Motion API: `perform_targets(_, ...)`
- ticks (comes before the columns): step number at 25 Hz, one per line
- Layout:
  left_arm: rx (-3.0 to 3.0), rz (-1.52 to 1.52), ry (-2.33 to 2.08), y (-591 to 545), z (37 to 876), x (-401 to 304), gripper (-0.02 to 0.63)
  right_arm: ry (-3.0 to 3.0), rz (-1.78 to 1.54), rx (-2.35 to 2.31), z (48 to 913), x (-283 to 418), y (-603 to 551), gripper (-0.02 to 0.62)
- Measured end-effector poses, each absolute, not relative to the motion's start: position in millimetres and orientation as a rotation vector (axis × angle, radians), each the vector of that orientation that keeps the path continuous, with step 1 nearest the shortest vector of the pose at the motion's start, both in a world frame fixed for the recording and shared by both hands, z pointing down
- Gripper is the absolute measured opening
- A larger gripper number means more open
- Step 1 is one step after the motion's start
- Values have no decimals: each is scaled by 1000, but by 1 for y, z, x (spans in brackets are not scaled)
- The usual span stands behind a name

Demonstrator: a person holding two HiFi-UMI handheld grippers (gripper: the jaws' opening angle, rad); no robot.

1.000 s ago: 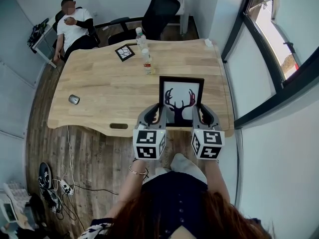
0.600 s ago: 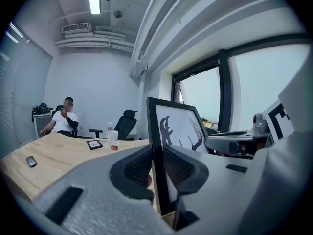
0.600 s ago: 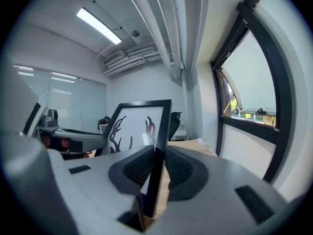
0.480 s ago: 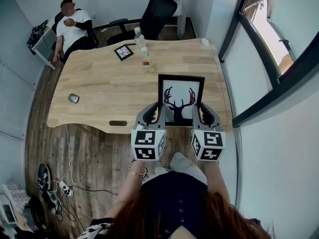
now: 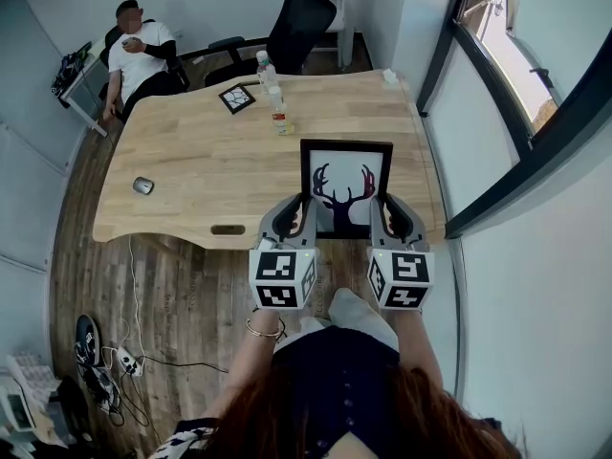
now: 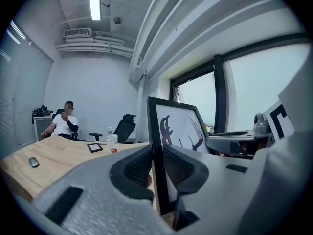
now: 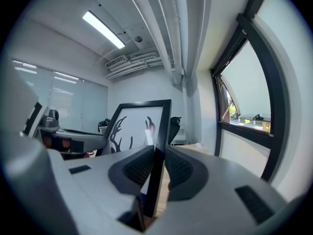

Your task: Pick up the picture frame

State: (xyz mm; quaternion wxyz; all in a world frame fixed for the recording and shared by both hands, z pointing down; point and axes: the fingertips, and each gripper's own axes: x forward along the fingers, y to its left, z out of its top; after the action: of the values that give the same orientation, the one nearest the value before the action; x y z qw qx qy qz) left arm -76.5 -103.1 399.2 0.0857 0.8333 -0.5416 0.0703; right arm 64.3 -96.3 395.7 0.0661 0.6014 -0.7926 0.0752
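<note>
You raised the picture frame (image 5: pixel 344 182) a little more.
Your left gripper (image 5: pixel 303 210) clamped its left edge, your right gripper (image 5: pixel 381 210) its right edge, over the tabletop's (image 5: pixel 191 165) near right corner.

left claw (image 5: pixel 298 213), right claw (image 5: pixel 387 213): grey shells, black ribbed pads (image 6: pixel 139 168) | marker cubes (image 5: pixel 283 277): black-white squares | wrist: thin bracelet (image 5: pixel 265 330) | top (image 5: pixel 335 376): dark navy

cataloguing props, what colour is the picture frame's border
The picture frame border is black, best seen in the head view.
</note>
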Motion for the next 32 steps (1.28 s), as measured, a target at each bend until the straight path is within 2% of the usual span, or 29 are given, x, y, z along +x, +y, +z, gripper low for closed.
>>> perform_targets(32,2547,156,-1610,-53,378,-76,81,-2394,163,1881,375,65,-41,72)
